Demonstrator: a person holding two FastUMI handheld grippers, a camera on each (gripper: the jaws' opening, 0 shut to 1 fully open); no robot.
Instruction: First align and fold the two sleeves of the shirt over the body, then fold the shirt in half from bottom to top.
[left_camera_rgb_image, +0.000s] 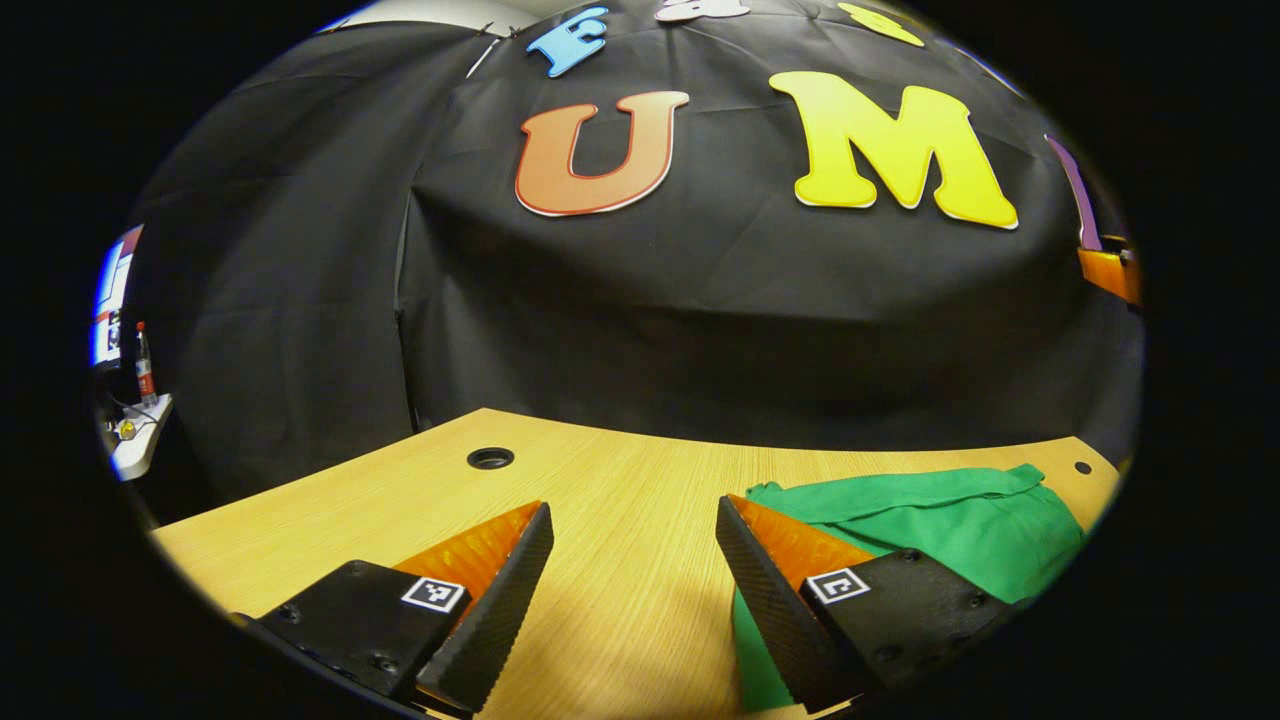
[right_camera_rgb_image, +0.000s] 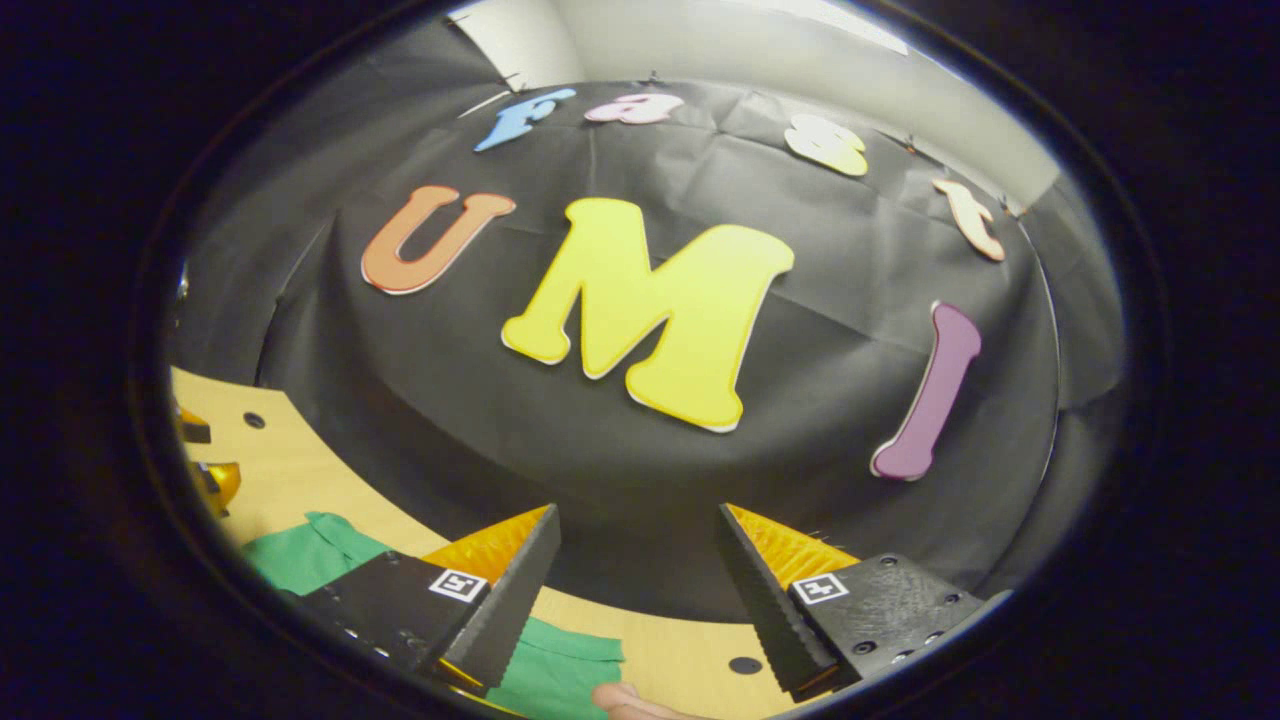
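- In the left gripper view, the left gripper (left_camera_rgb_image: 633, 520) hovers above a wooden desk (left_camera_rgb_image: 620, 600), its jaws spread wide apart and holding nothing
- A green shirt (left_camera_rgb_image: 950, 530) lies bunched on the desk, at the desk's right end; one finger of the left gripper overlaps the shirt's near edge, though contact cannot be told
- A round cable hole (left_camera_rgb_image: 490, 458) sits in the desk, well apart from the shirt
- In the right gripper view, the right gripper (right_camera_rgb_image: 637, 525) is raised over the desk's far edge, jaws wide apart and empty
- The shirt (right_camera_rgb_image: 310, 555) lies on the desk below this gripper's fingers
- A fingertip (right_camera_rgb_image: 625, 700) of a person rests beside the shirt's edge
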